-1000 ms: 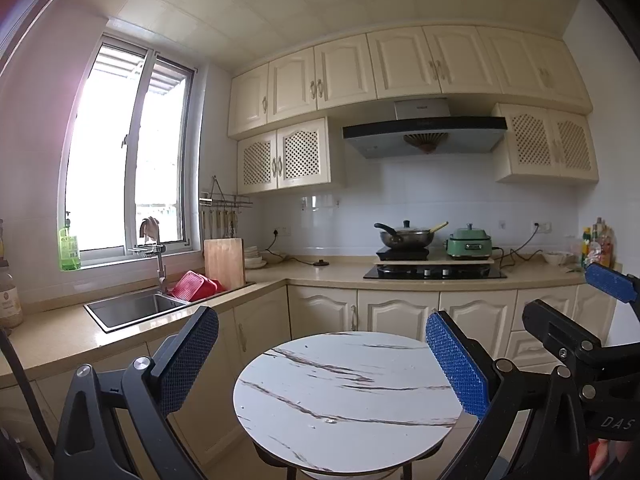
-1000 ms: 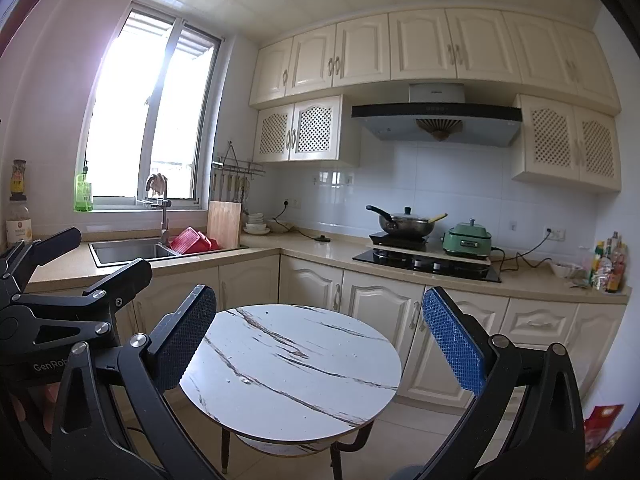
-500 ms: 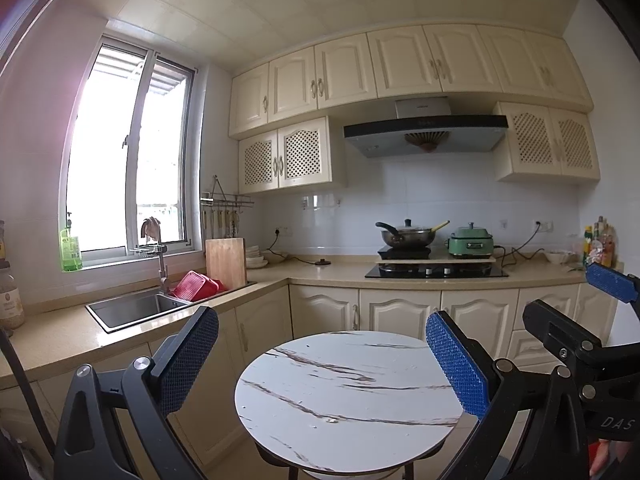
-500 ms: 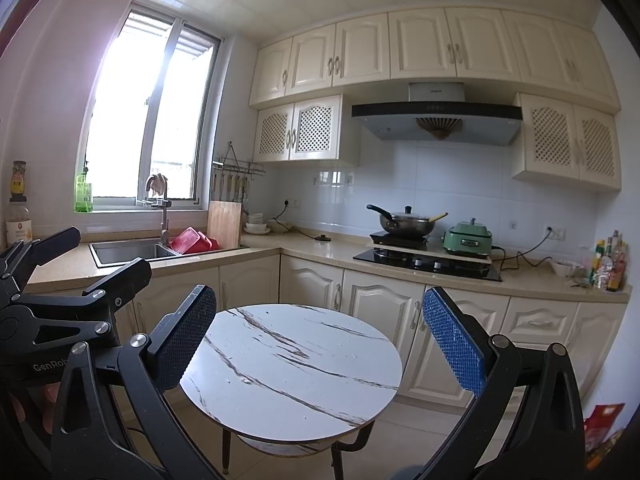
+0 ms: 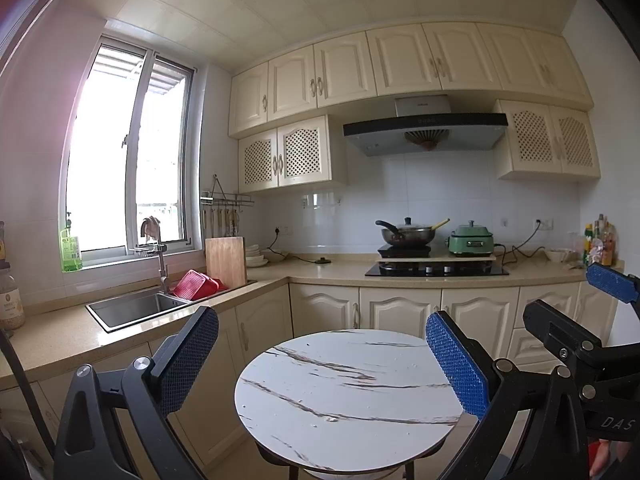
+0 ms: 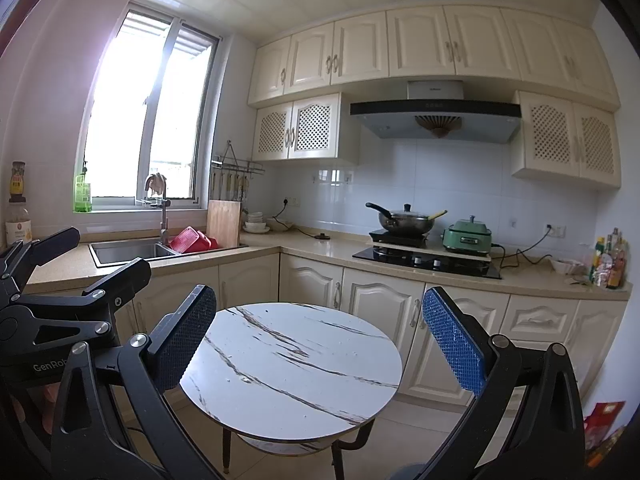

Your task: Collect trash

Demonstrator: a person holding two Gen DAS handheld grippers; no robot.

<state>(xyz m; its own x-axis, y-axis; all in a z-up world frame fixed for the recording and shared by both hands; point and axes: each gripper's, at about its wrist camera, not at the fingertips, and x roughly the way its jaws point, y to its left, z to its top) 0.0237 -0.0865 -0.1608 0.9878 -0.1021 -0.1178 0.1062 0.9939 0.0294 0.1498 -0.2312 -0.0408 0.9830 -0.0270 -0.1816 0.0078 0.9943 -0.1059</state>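
Above the round marble table (image 5: 348, 396), both hand-held grippers spread wide, empty — red packet (image 6: 604, 424) only in right view.

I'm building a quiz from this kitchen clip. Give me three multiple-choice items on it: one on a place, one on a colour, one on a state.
1. Where does the wooden cutting board stand?
A. On the round table
B. On the counter beside the sink
C. On the stove

2. What colour is the small electric cooker next to the pan?
A. Green
B. Red
C. Black

3. How does the left hand-held gripper stand?
A. Shut on a cup
B. Shut on nothing
C. Open, holding nothing

Answers:
1. B: it leans upright at the right end of the sink, by the red basket.
2. A: its body and lid are pale green, beside the dark pan.
3. C: its blue pads sit far apart, with only the round table seen between them.
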